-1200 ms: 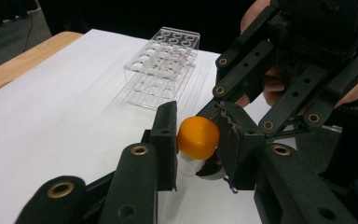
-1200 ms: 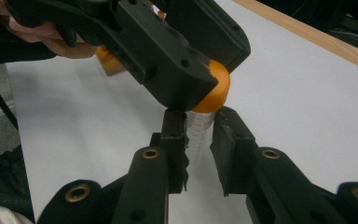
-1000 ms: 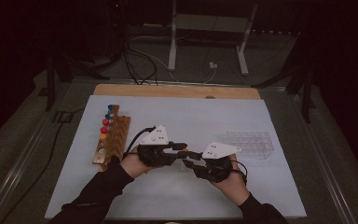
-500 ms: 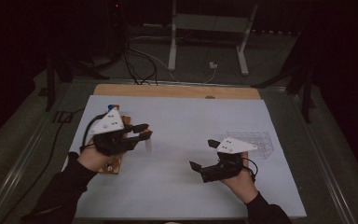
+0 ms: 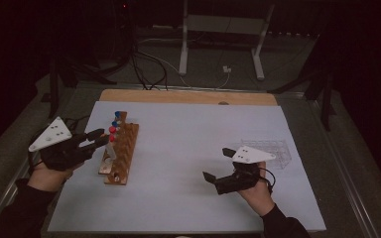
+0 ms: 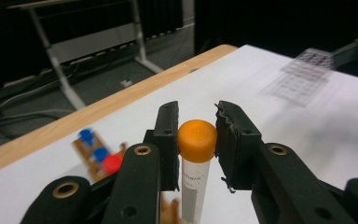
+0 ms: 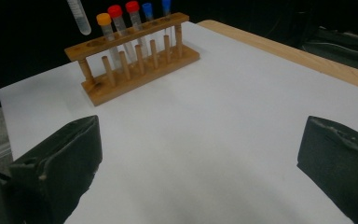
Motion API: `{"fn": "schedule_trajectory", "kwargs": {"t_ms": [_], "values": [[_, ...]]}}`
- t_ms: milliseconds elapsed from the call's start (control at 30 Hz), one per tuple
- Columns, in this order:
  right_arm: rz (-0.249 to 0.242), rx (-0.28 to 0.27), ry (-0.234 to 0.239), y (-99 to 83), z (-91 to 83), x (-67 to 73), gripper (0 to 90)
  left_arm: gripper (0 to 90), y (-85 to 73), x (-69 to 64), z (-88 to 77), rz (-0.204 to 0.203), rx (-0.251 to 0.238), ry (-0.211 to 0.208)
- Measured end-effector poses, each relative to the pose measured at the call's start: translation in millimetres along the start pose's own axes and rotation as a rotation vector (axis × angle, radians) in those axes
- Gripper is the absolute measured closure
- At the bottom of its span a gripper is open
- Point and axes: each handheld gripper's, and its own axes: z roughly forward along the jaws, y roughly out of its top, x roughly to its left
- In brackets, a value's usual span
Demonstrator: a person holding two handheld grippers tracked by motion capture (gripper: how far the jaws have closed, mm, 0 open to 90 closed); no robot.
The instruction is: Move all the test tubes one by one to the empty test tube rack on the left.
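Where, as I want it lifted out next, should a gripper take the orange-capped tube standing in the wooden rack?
Take the orange-capped tube by its cap, from above: it stands upright, body sunk in the wooden rack, a red-capped tube close on one side.

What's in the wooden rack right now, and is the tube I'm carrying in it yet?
The wooden rack holds four capped tubes: orange, two red, one blue. The carried tube, clamped by the left gripper, hangs above the rack's near end, not in it. Rack holes below aren't visible.
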Motion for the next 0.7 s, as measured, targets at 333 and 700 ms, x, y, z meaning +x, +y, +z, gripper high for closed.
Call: {"fn": "schedule_trajectory", "kwargs": {"t_ms": [333, 700], "values": [[-0.003, 0.005, 0.002, -2.1, 0.2, 0.5, 0.0, 71.8, -42.4, 10.0, 14.5, -0.057, 0.05, 0.043], [-0.002, 0.002, 0.005, -2.8, -1.3, -0.6, 0.0, 71.6, -70.2, 9.0, 29.9, -0.098, 0.12, 0.03]]}}
